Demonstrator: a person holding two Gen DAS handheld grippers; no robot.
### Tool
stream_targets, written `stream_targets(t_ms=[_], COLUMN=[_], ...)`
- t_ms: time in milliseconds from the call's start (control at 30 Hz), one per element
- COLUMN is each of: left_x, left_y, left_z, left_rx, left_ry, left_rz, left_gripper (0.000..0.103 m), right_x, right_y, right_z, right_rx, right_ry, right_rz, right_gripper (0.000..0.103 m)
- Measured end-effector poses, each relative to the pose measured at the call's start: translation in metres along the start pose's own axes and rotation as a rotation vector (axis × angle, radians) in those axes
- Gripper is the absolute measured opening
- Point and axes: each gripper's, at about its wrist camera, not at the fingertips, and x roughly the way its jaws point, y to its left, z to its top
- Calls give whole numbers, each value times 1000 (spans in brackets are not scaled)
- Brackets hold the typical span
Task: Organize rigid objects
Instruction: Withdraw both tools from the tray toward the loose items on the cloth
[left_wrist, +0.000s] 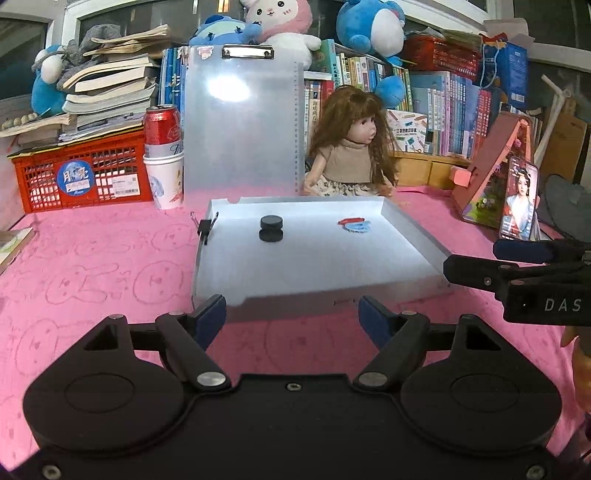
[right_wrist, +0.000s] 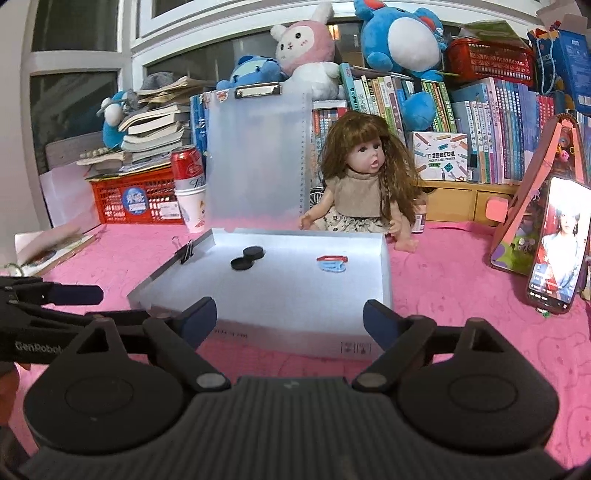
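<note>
A shallow silver tray (left_wrist: 413, 236) (right_wrist: 384, 269) lies on the pink cloth. In it lie two black discs (left_wrist: 271, 228) (right_wrist: 248, 257), touching each other, and a small red and blue clip (left_wrist: 354, 225) (right_wrist: 332, 263). A black binder clip (left_wrist: 204, 226) (right_wrist: 186, 252) grips the tray's left rim. My left gripper (left_wrist: 291, 314) is open and empty, just before the tray's near edge; it also shows at the left of the right wrist view (right_wrist: 79, 304). My right gripper (right_wrist: 290, 317) is open and empty at the near edge too; it shows at the right of the left wrist view (left_wrist: 476, 260).
A translucent clipboard (left_wrist: 240, 125) (right_wrist: 256, 158) stands upright behind the tray. A doll (left_wrist: 354, 147) (right_wrist: 364, 173) sits beside it. A red can in a paper cup (left_wrist: 162, 155), a red crate (left_wrist: 81, 173), books and a phone (right_wrist: 557, 243) ring the table.
</note>
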Motion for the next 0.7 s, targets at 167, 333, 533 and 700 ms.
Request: stream_targets(t_ms=[167,333,533,700], left_x=[-17,-26,-37,-46], left_y=[-1,-6,-5,-3], left_z=[-18,-31,-48,-63], left_rx=[20,49,47,55], left_ry=[-20,-14,-1,6], left_rz=[3,-3,1,7], left_gripper=[79,81,81,79], right_x=[-12,-19,-27,-33], right_y=[-1,-1,0,2], right_z=[-16,-33,-53,-68], right_rx=[-6,-24,-59,-88], right_ry=[-9,4,13,13], right_rz=[0,-19,-45,-72], right_gripper=[93,93,93,93])
